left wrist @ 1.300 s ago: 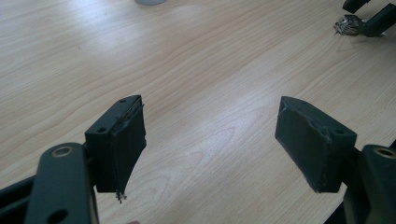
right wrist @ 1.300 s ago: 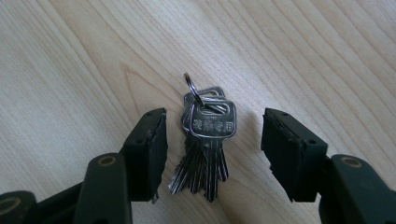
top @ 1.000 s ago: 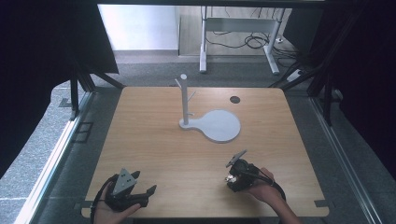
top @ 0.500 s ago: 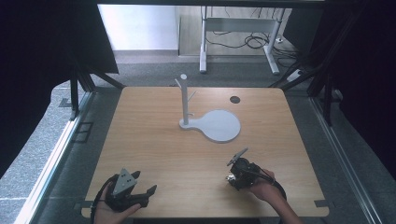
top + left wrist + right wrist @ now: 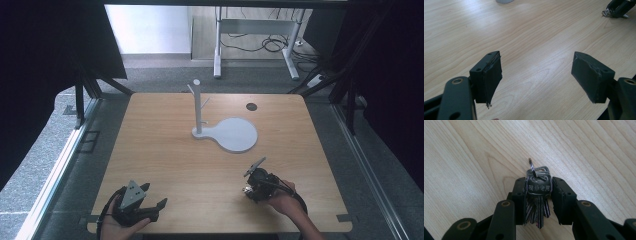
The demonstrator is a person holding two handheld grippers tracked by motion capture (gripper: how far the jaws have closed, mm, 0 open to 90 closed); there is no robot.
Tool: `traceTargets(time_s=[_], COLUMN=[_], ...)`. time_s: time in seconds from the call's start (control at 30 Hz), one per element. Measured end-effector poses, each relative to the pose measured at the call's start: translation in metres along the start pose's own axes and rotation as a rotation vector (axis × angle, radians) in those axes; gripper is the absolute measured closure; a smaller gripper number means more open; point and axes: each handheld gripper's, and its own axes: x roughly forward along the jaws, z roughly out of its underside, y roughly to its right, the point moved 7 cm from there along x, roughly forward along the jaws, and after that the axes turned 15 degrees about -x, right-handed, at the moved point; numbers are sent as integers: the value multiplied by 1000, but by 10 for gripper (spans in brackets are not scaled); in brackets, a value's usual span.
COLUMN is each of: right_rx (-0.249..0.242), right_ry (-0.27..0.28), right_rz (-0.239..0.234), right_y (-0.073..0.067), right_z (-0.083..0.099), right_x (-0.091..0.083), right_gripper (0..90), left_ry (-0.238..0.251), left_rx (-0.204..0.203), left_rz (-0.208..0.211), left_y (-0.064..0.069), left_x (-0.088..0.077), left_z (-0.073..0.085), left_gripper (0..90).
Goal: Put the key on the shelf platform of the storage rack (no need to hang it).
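A bunch of several silver keys (image 5: pixel 538 188) on a ring (image 5: pixel 532 166) stands just above the wooden table. My right gripper (image 5: pixel 539 181) is shut on it: the jaws have just been closing and the pads now press the key heads from both sides. In the high view the right gripper (image 5: pixel 250 187) is at the front right of the table, held by a hand. My left gripper (image 5: pixel 154 197) rests at the front left. Its jaws stand wide open with nothing between them (image 5: pixel 536 58). The left gripper view also catches the right gripper (image 5: pixel 617 8) far off with the keys (image 5: pixel 607 13).
A white stand (image 5: pixel 197 107) with a post and small pegs rises from a round flat base (image 5: pixel 235 134) at the table's middle back. A dark round hole (image 5: pixel 251 106) lies behind it. The wooden table (image 5: pixel 165 150) has edges on all sides; desk legs and cables lie beyond.
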Motion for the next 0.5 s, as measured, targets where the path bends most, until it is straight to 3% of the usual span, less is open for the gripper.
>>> traceTargets(time_s=[0.43,0.47,0.5], right_rx=[-13,-11,-12], right_ry=[13,20,24], right_rz=[23,26,28], right_y=[1,1,1], right_z=[-2,-2,-3], right_x=[-14,-17,-18], right_gripper=[684,699,778], left_ry=[3,3,4], left_rx=[-3,-5,-5], left_rz=[-3,-3,-3], left_y=[-1,-2,-2], left_x=[-1,-1,-1], left_z=[0,0,0], left_gripper=[247,247,247])
